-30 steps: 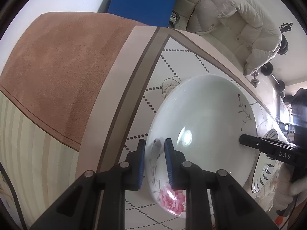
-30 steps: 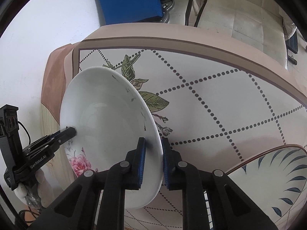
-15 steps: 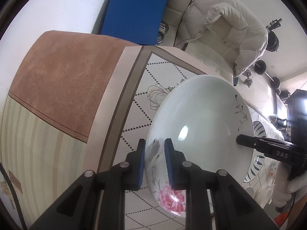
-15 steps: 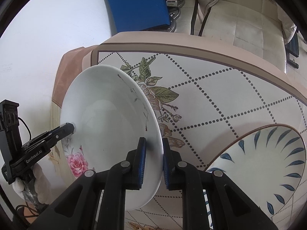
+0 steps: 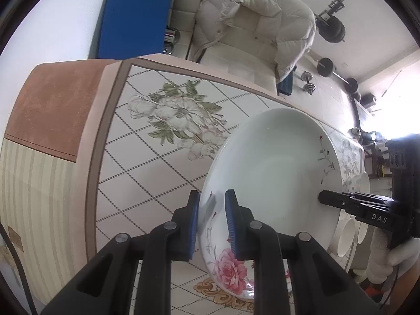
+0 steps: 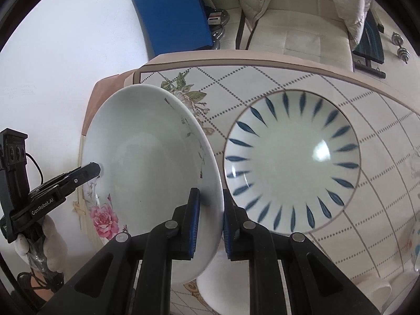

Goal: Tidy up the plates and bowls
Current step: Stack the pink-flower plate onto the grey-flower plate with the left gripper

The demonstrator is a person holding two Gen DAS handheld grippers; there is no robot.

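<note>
A large white plate with a pink rose (image 5: 275, 173) is held in the air above the table, tilted on edge. My left gripper (image 5: 212, 218) is shut on its rim near the rose. My right gripper (image 6: 210, 216) is shut on the opposite rim; the plate also shows in the right wrist view (image 6: 147, 162). Each gripper shows in the other's view, the right one (image 5: 341, 202) and the left one (image 6: 81, 174). A white plate with blue leaf marks (image 6: 291, 162) lies flat on the table to the right of the held plate.
The table has a tablecloth with a diamond grid and flowers (image 5: 157, 157); its left end and far edge are close. Small white bowls (image 5: 346, 233) stand at the right behind the plate. A white sofa with a jacket (image 5: 252, 26) and a blue board (image 5: 134, 13) lie beyond.
Both grippers have lifted the rose plate higher and carried it to the right. The blue-leaf plate has come fully into the right wrist view.
</note>
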